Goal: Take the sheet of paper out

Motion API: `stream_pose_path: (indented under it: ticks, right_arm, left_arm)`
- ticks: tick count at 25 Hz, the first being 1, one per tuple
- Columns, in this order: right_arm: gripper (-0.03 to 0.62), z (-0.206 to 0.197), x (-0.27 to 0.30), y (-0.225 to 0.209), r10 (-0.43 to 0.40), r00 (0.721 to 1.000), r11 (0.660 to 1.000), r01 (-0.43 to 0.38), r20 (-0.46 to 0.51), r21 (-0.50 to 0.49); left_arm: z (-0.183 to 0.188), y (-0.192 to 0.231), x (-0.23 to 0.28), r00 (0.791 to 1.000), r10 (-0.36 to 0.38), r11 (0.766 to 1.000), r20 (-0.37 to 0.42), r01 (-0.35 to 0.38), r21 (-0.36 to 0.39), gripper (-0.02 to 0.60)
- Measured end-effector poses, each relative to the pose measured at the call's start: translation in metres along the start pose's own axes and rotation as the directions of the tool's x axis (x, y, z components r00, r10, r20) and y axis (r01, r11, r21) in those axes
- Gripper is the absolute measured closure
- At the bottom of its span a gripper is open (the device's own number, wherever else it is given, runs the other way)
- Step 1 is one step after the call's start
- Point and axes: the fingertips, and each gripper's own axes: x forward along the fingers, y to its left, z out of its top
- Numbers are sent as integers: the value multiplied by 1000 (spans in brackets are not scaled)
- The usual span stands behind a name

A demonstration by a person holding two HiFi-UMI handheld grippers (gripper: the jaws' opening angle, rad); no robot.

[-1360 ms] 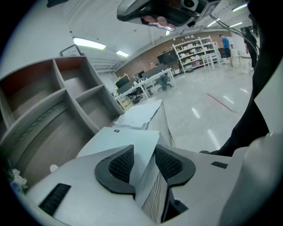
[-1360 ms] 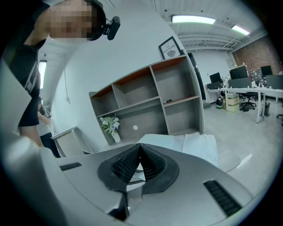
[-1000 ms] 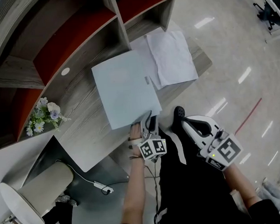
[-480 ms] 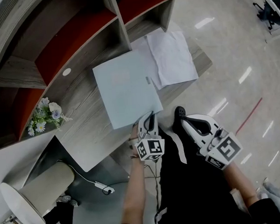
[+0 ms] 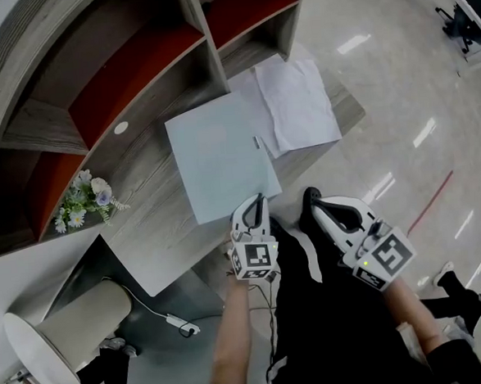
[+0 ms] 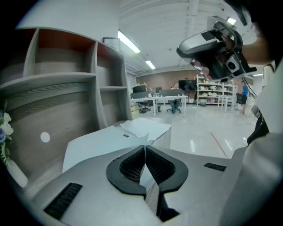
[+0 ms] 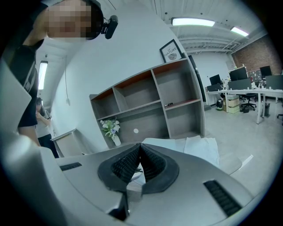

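Desk [image 5: 149, 234]; left tool [image 5: 260, 199] nose-down on folder [image 5: 217, 156].

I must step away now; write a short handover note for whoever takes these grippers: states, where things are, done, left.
Left gripper: jaws have just been closing, now shut on the near edge of the pale blue folder on the desk.
Right gripper: shut, empty, held off the desk's near edge.
White loose sheets lie beside the folder.
Done: folder edge gripped.
Left: probably lift it open and take the sheet out.
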Motion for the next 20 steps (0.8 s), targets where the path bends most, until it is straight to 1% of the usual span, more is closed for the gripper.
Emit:
stream_pose_path:
  ticks: [3,6,11,16,20]
  right_arm:
    - [580,3,0,-1,-1,1000,1000,1,7,-2]
    - [580,6,1,-1,-1,1000,1000,1,11,-4]
    - [580,9,1,-1,-1,1000,1000,2,16,-9]
    - [580,9,0,1,0,1000,1000,0,15,-13]
    - [581,12,0,3,5,1000,1000,-4,20,-22]
  left_arm:
    - [-2,1,-2,1000,-9,999,12,10,-39,563]
    - [1,2,-5,999,-28,995,34,32,-97,563]
    - [9,6,-11,995,-42,978,91,59,-200,563]
    - [26,9,-17,991,-16,977,134,43,-207,563]
    - [39,18,-28,985,22,970,169,20,-243,563]
